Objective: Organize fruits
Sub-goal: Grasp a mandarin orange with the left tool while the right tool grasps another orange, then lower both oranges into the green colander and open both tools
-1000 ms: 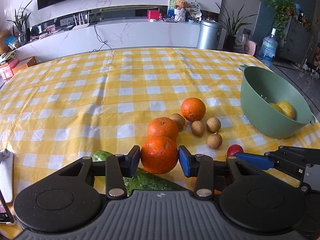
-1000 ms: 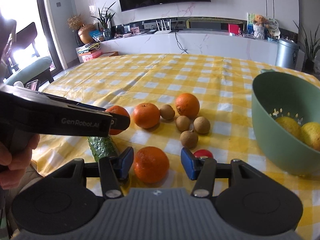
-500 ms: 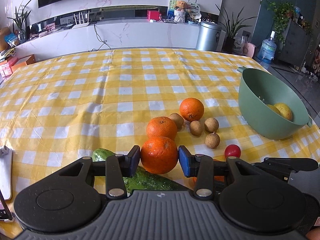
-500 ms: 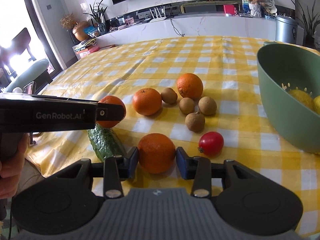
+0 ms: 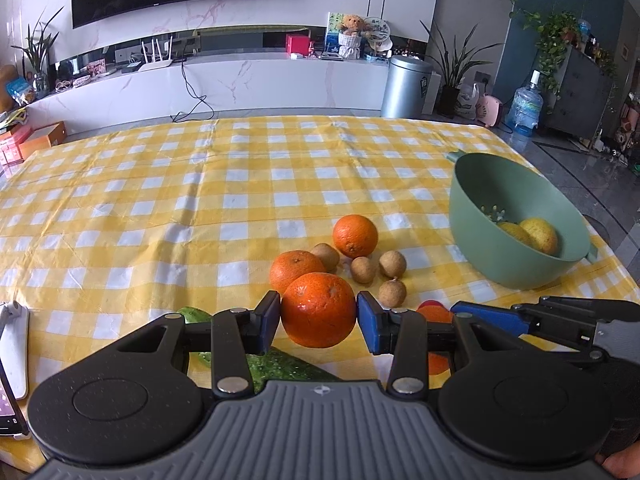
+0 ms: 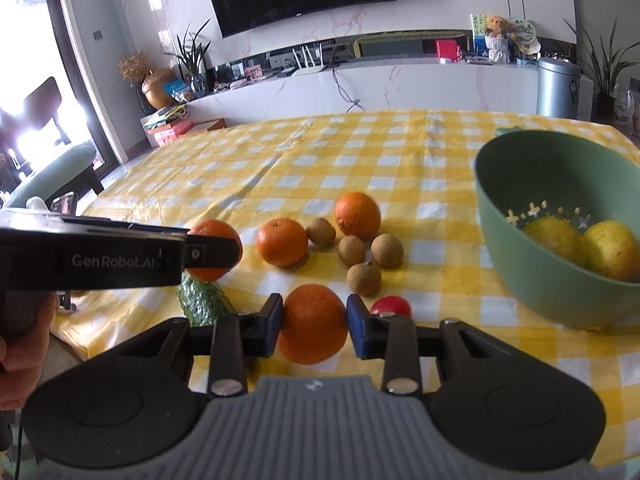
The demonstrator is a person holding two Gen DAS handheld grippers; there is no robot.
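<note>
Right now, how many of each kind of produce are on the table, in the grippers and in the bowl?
Oranges: 4
Longans: 4
Yellow citrus in the green bowl: 2
Tomato: 1
Cucumber: 1
Total: 12

Each gripper is matte black plastic with a ribbed grey panel nearest the camera, marked by a small compass-like emblem at its centre. On either side of that panel sits a speckled black round housing with a raised disc. From each housing a black link arm with two silver rivets runs forward to a finger. On the left gripper (image 5: pixel 318 322) and on the right gripper (image 6: pixel 314 326), the left-hand pad is black and the right-hand pad blue. Seen from the side, the body is long and black, lettered "GenRobot.AI" in grey behind the jaws.
</note>
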